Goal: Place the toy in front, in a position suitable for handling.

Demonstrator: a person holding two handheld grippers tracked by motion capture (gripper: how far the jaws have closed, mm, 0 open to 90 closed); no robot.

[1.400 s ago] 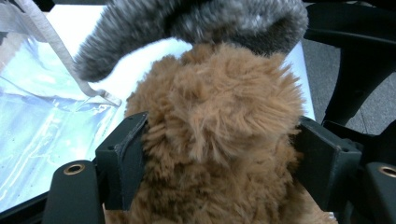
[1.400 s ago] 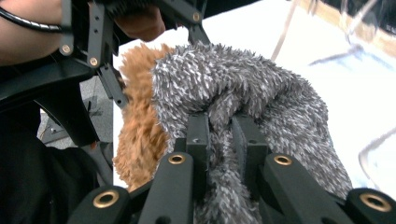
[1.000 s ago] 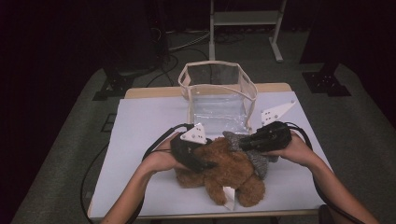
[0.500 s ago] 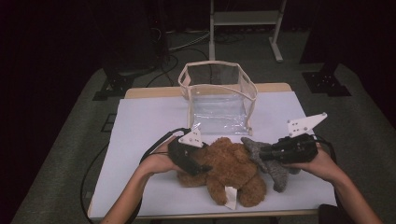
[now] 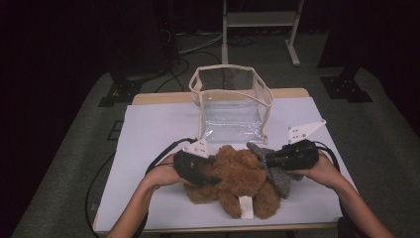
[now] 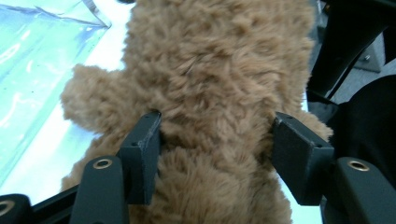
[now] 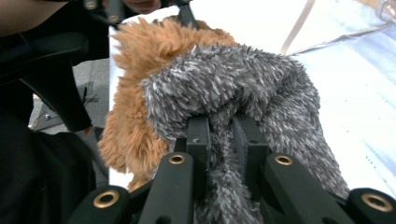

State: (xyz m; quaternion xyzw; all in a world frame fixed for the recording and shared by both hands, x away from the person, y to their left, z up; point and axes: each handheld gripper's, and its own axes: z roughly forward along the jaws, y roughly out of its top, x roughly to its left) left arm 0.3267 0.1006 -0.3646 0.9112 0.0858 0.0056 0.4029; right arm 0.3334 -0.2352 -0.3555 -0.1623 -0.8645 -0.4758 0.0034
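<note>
1. The bear lies at lower centre of the high view, before the bag.
2. The left gripper has just been closing; the bear's body is now squeezed between its jaws.
3. The grey hat is pinched tight by the right gripper, drawn rightward since a second ago; removal appears underway.

High view: fixed camera above near table edge, facing forward and down; whole white table in frame, clear bag upper centre, brown plush bear lower centre, dark floor around.
Left gripper view: camera on left gripper, looking along own jaws from lower edge; very near, bear across frame, bag at left.
Right gripper view: camera on right gripper, equally near; grey plush piece centre.
Shared: bear, table, bag.
</note>
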